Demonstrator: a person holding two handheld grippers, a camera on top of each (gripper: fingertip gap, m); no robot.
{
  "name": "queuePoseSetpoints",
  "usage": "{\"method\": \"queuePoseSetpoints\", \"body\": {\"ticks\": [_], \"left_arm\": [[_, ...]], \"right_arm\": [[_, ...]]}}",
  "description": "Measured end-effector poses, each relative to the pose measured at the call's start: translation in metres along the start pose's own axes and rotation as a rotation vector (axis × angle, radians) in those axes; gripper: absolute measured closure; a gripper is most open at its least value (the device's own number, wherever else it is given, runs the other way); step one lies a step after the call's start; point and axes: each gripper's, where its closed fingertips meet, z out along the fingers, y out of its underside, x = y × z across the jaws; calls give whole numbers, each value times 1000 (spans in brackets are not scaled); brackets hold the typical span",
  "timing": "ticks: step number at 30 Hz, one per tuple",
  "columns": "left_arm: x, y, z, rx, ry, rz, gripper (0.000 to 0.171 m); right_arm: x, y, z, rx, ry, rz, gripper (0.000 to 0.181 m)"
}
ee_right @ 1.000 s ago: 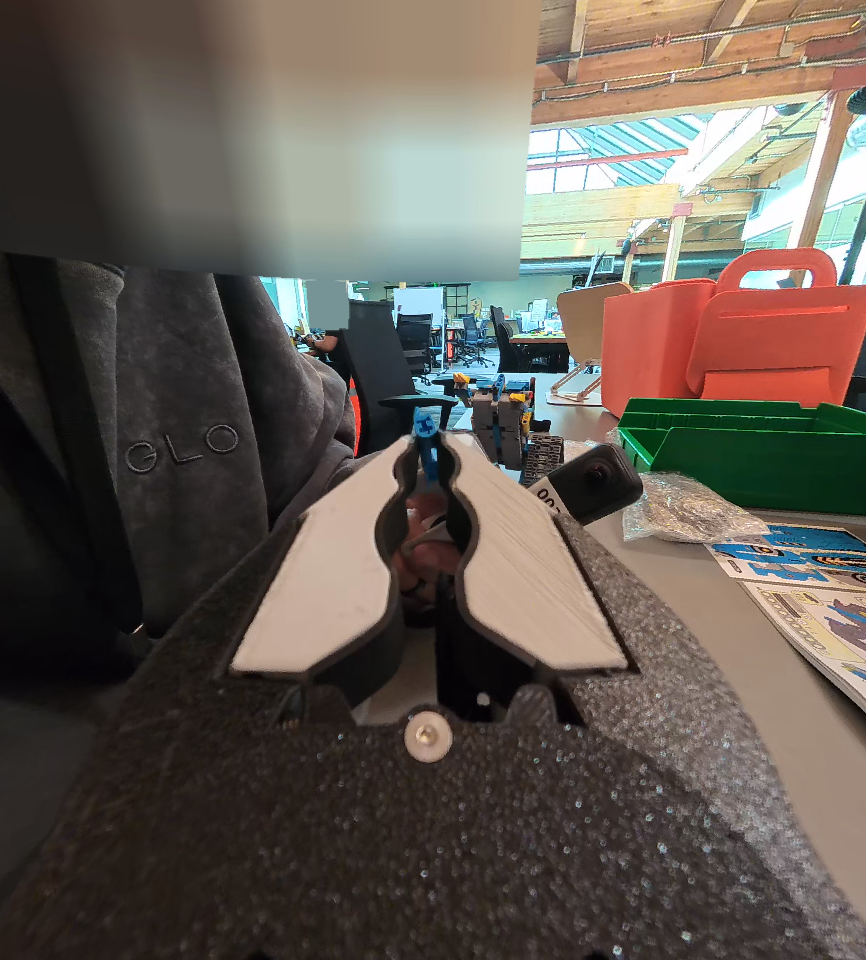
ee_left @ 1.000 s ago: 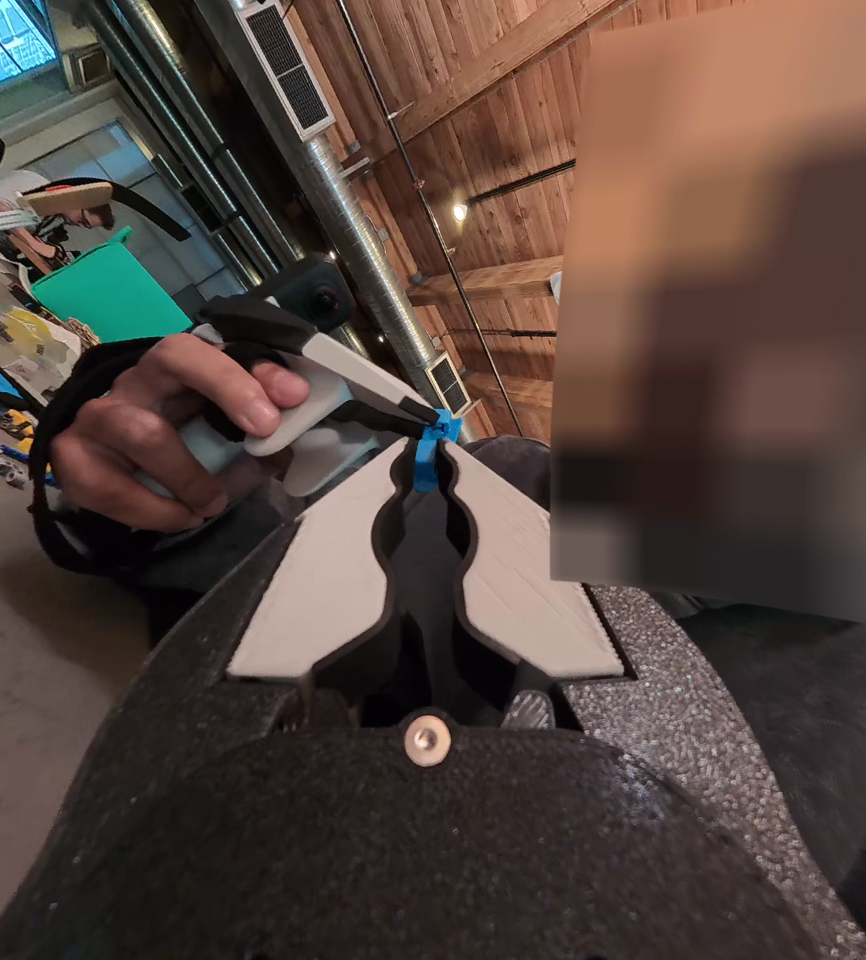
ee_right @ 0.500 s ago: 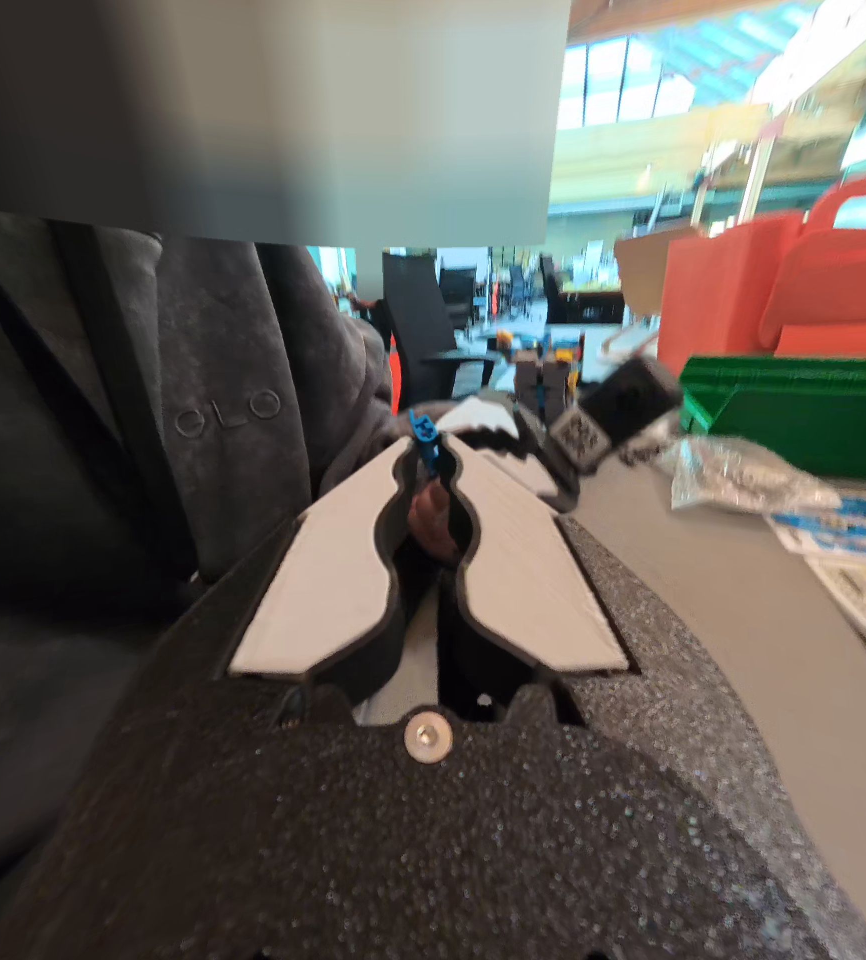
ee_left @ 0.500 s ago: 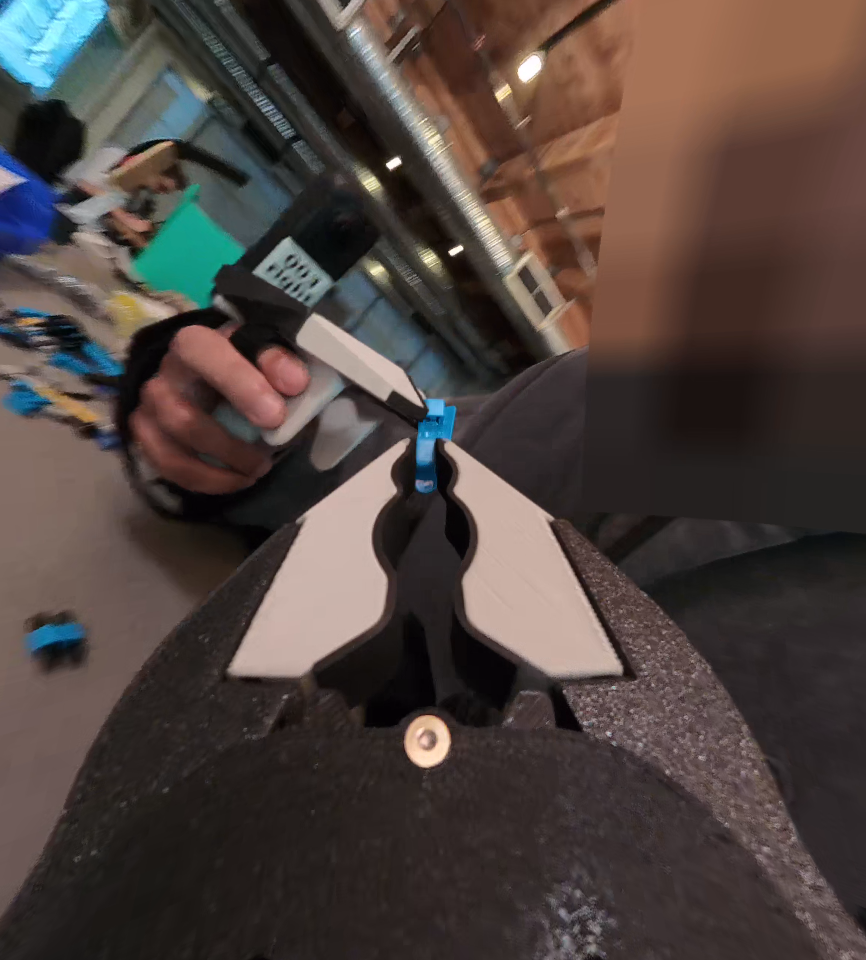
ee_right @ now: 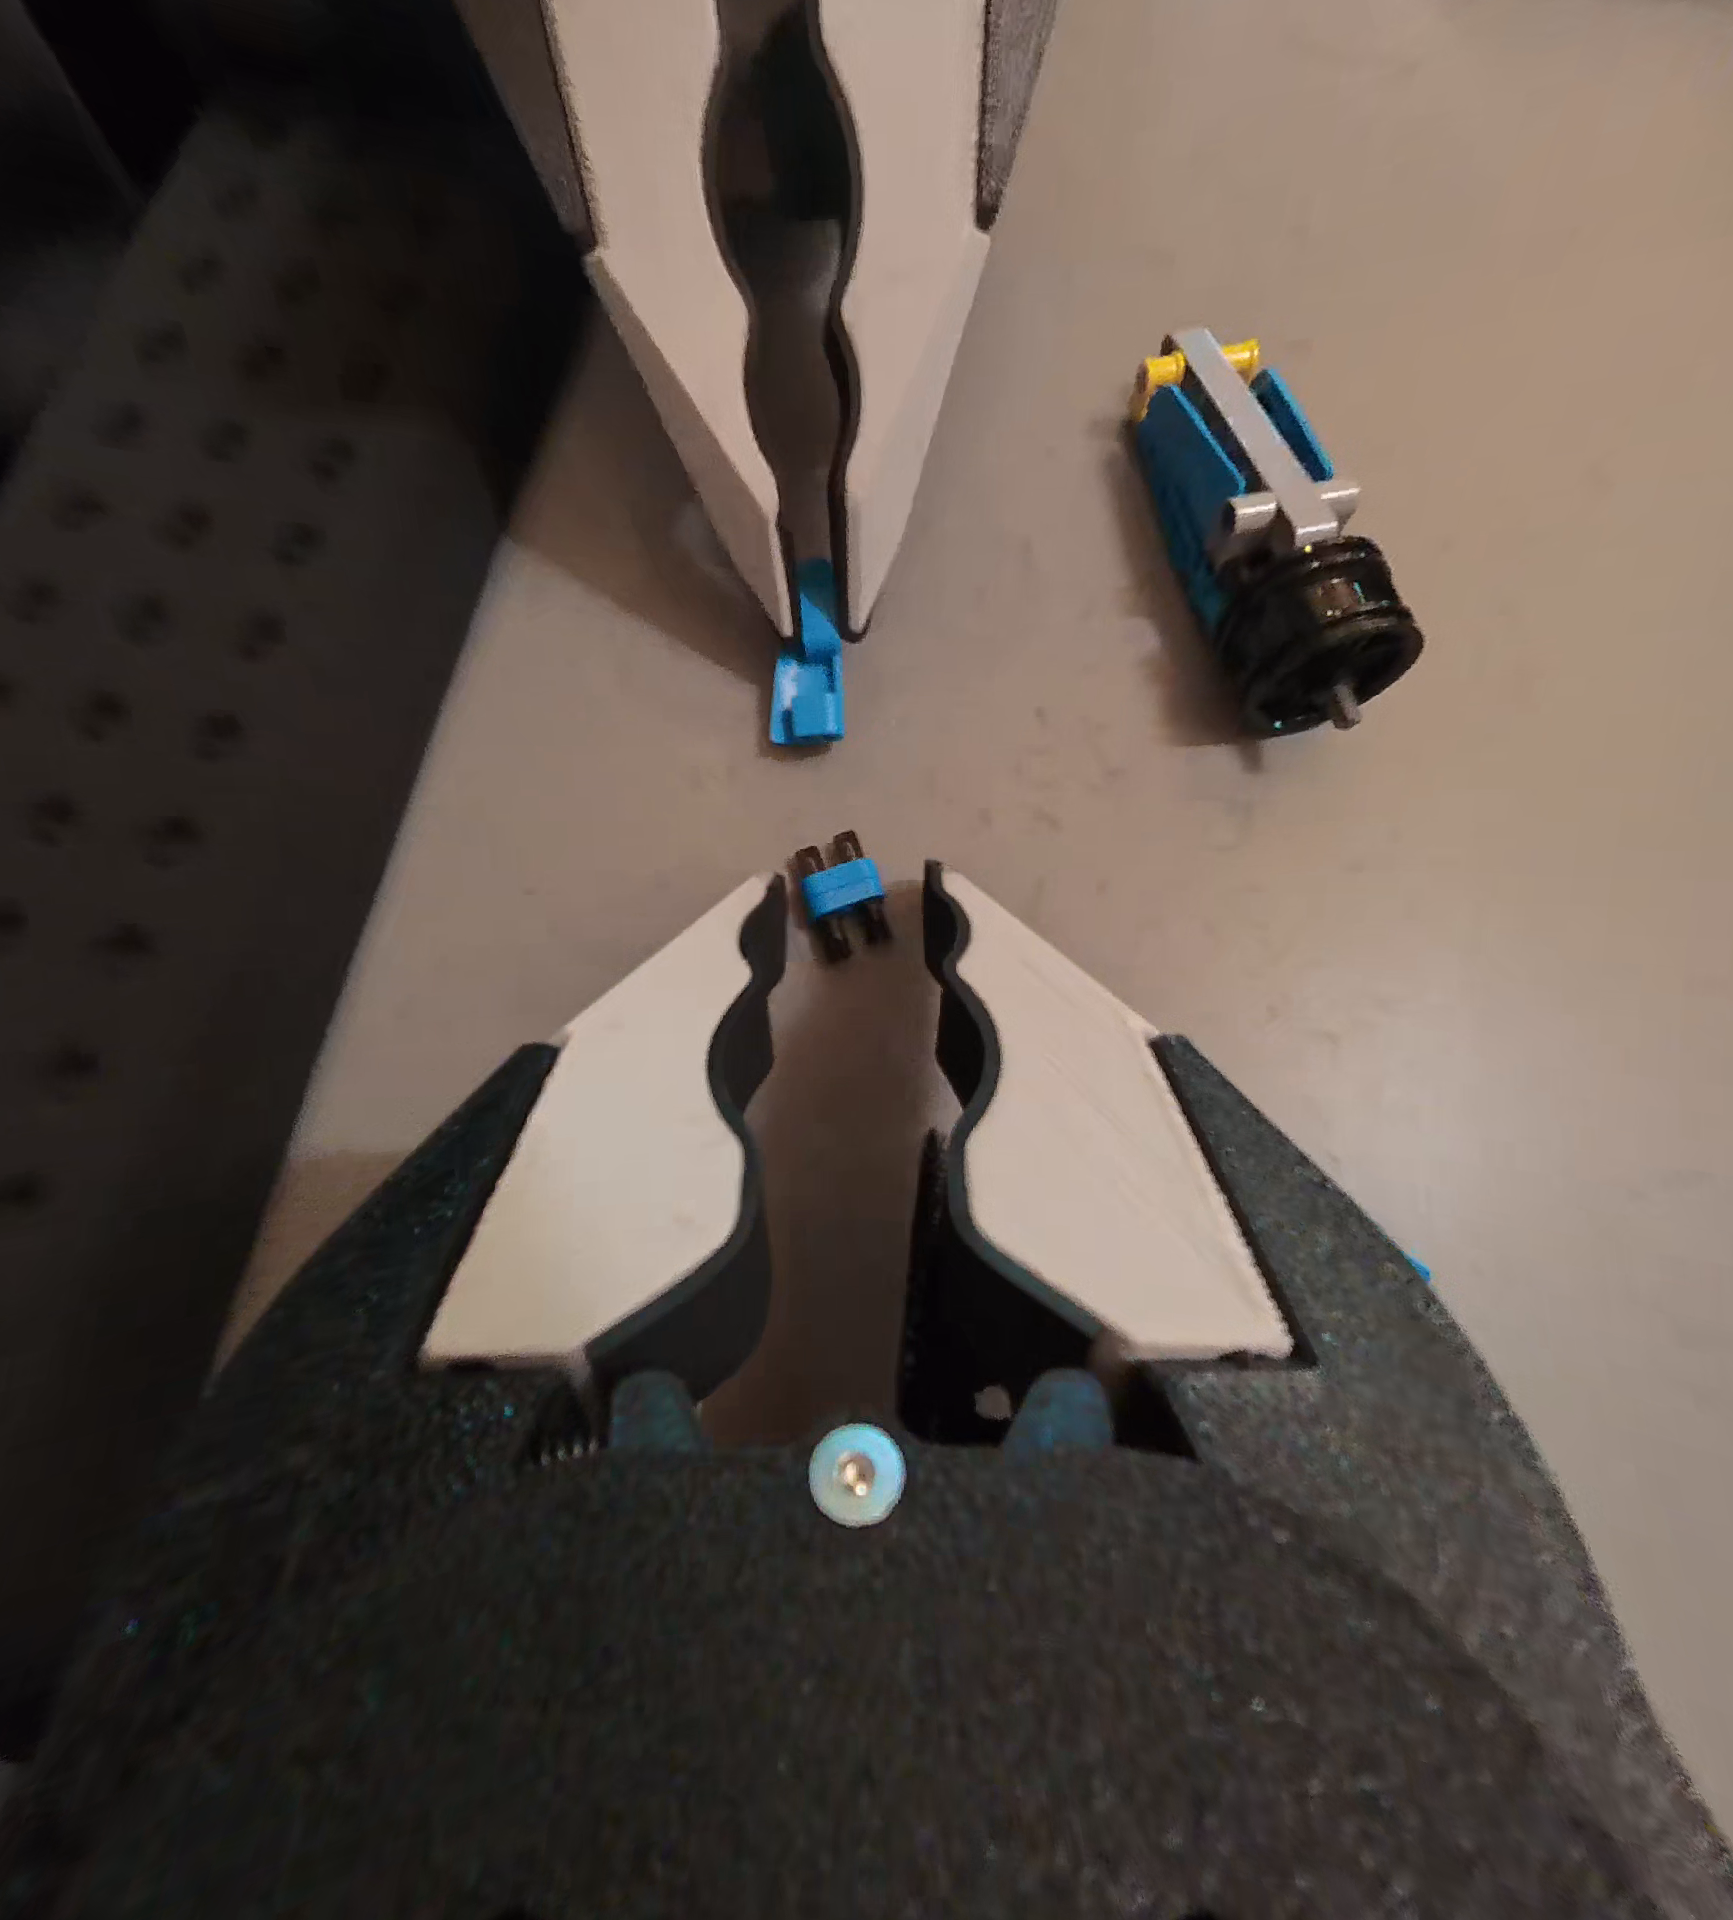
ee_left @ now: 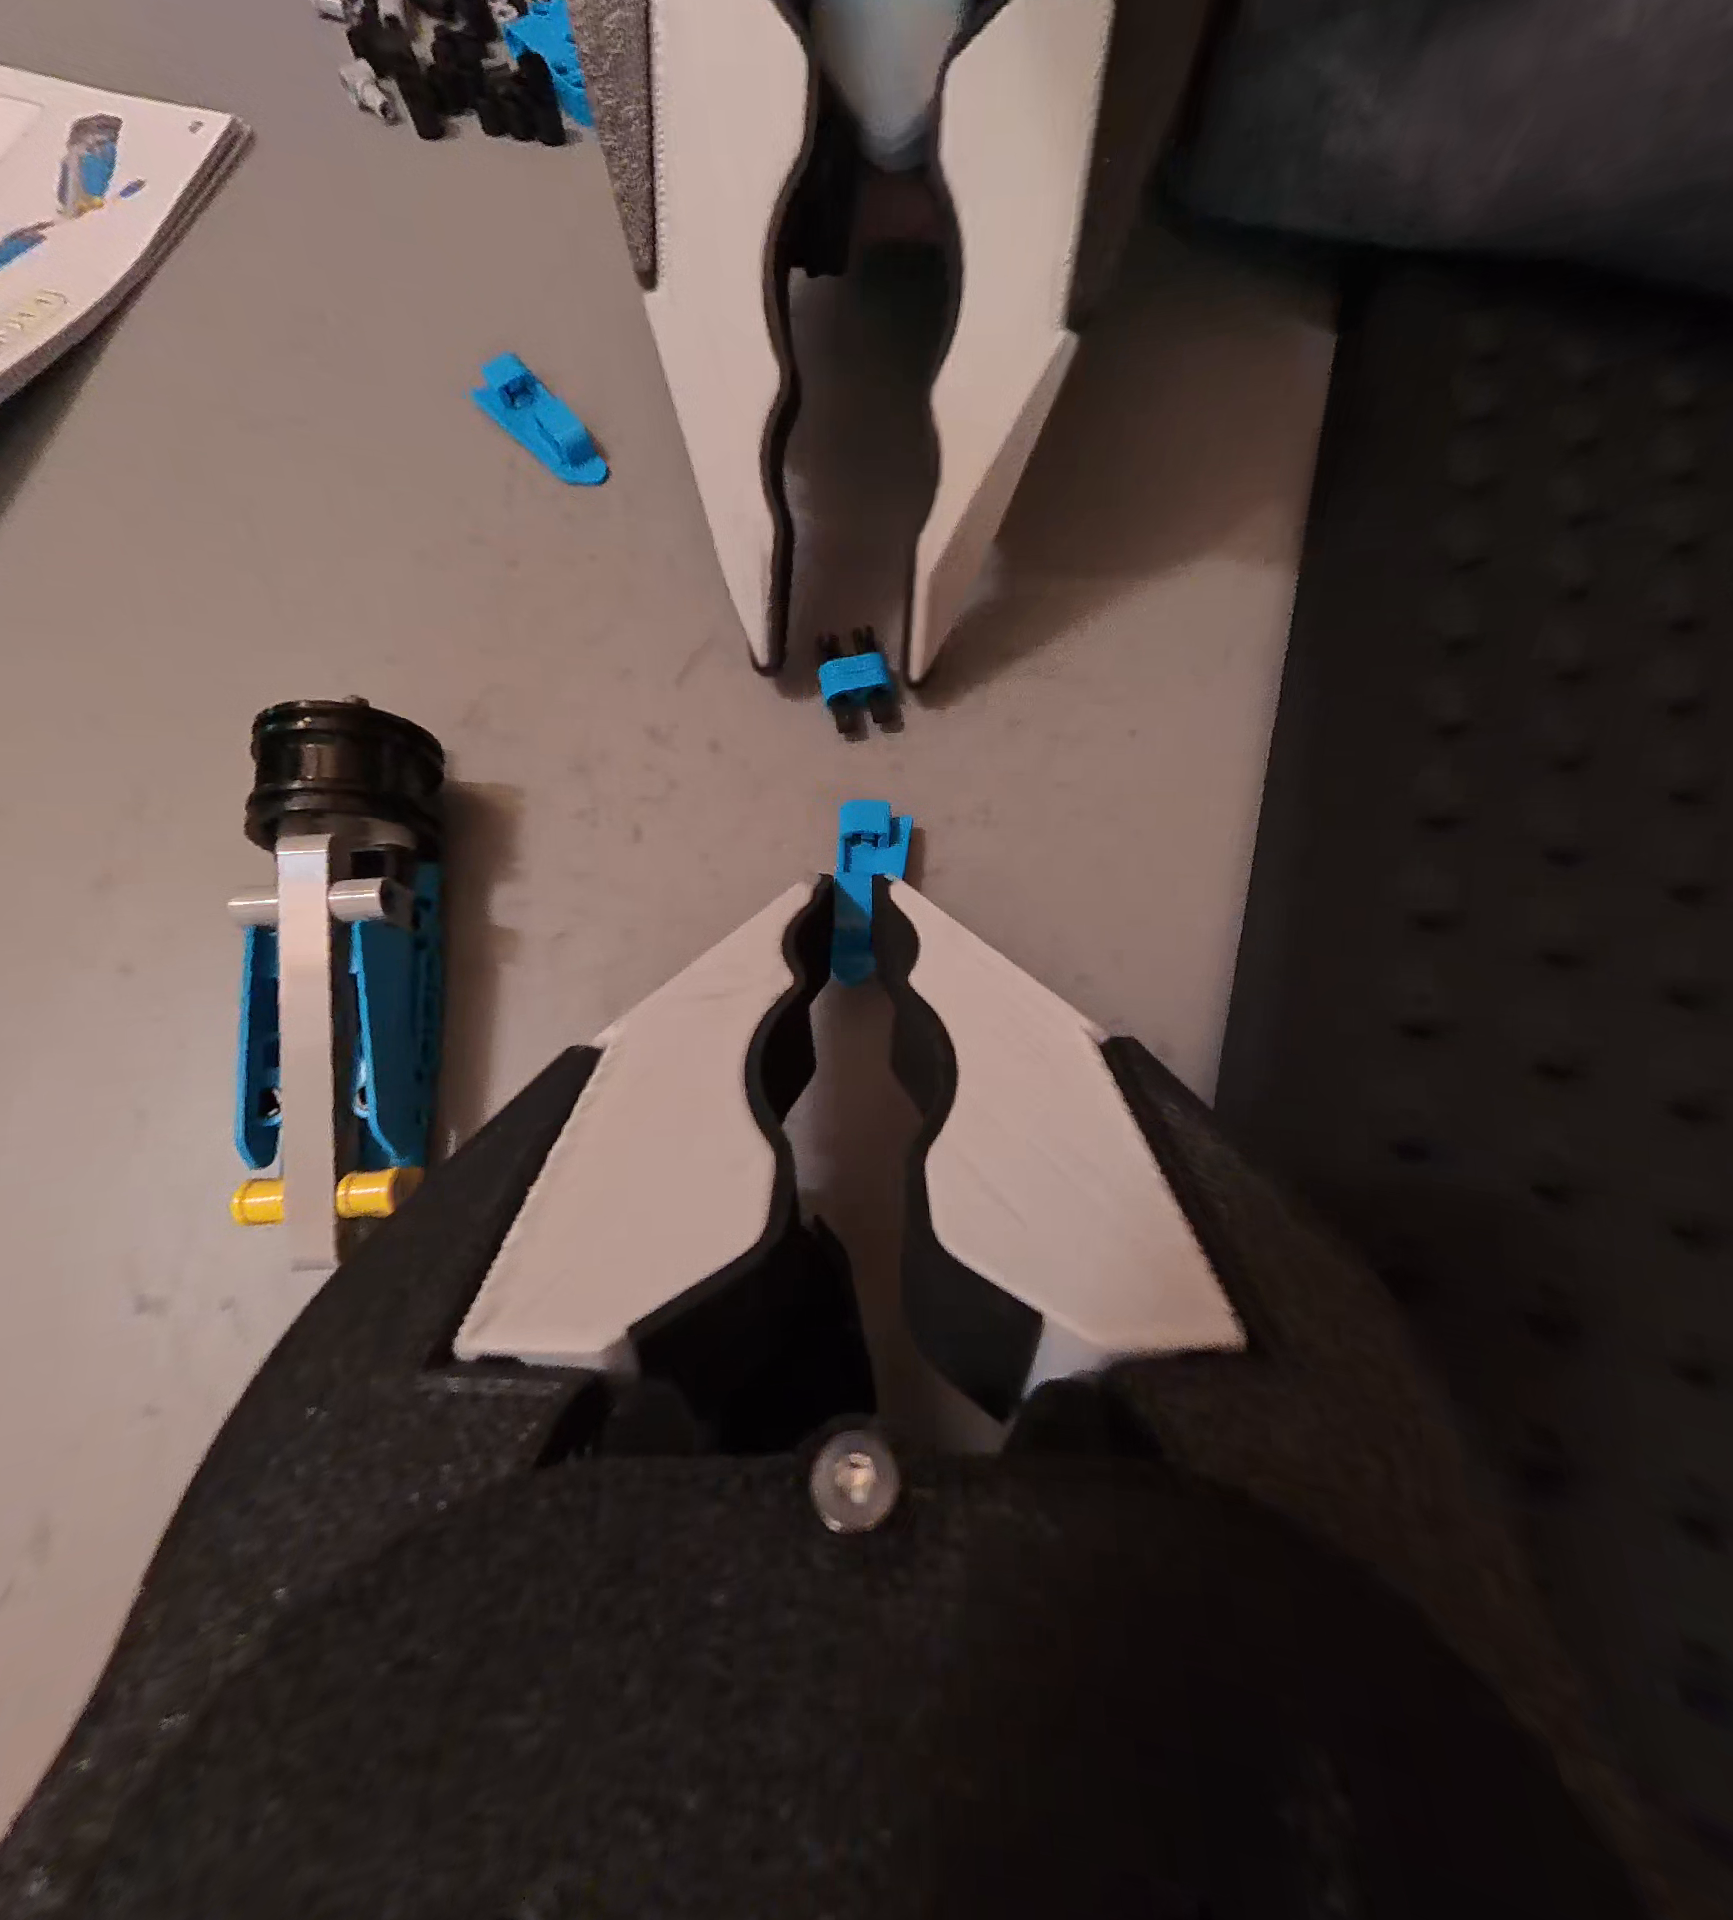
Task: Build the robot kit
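Left gripper (ee_left: pixel 849 883) clamped on a slim blue piece (ee_left: pixel 864 896), tip jutting forward for mating. Right gripper (ee_right: pixel 849 881) parted, straddling a small blue connector with black pins (ee_right: pixel 839 896) flat on the grey worktop (ee_right: pixel 1361 935) near its front edge (untouched by either finger). Wheeled blue assembly (ee_left: pixel 337 966) parked aside.

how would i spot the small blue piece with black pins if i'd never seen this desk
Find the grey table, near its edge, where the two grippers point tip to tip. The blue connector lies flat between the open right gripper fingertips. Unlike the plain blue clip pinched by the left gripper, two black pins run through it.
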Motion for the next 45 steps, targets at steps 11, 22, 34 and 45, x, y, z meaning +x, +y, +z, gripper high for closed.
{"method": "queuePoseSetpoints", "body": {"ticks": [11, 22, 34, 45], "left_arm": [[-2, 2, 9, -39, -26, 26, 165], [-2, 1, 10, -37, -4, 2, 165], [-1, 1, 10, -37, -5, 3, 165], [-1, 2, 10, -39, -25, 32, 164]], "right_arm": [[-1, -1, 8, -9, -19, 68, 166], [0, 1, 2, 2, -4, 89, 154], [0, 2, 5, -2, 25, 48, 165], [0, 4, 3, 6, 47, 62, 163]]}}
